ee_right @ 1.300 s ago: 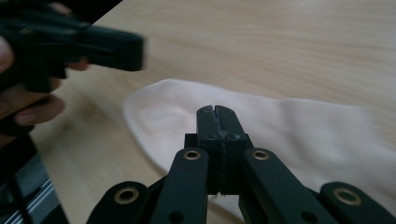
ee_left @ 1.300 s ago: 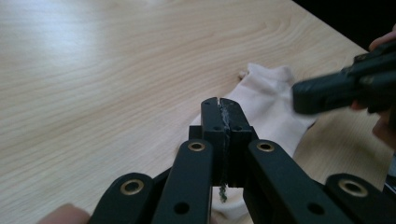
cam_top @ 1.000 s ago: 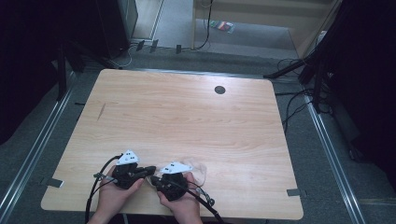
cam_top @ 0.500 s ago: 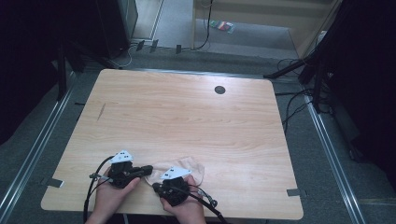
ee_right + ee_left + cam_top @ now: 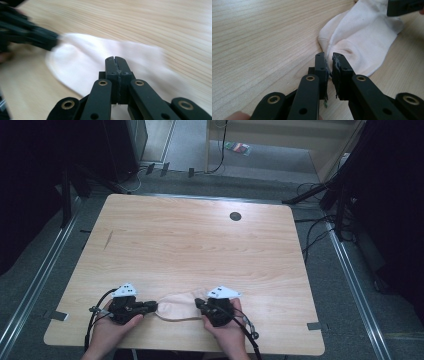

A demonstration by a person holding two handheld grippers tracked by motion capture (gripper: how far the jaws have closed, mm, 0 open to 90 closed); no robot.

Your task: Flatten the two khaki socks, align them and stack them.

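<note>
The left gripper [image 5: 329, 56] has its jaws nearly together, pinching a thin fold at one end of the sock [image 5: 359, 37]. The bite is small: only the fabric's edge sits between the pads, so a sharp tug would likely pull it free.

The right gripper [image 5: 116, 60] has its jaws pressed together over the other end of the sock [image 5: 100, 62]. Whether cloth is actually caught between them I cannot tell, since the jaws meet with no visible fabric in the seam. If it holds nothing, the sock would simply trail after the left one.

In the high view the sock [image 5: 179, 306] lies stretched between left gripper [image 5: 150, 307] and right gripper [image 5: 199, 303], near the front edge of the table [image 5: 200, 240], flat on the wood. The hands [image 5: 227, 332] sit close to that edge, so a pull toward the person could drag the sock off the table. Pulling the grippers apart too hard could also overstretch the knit or slip both grips.
</note>
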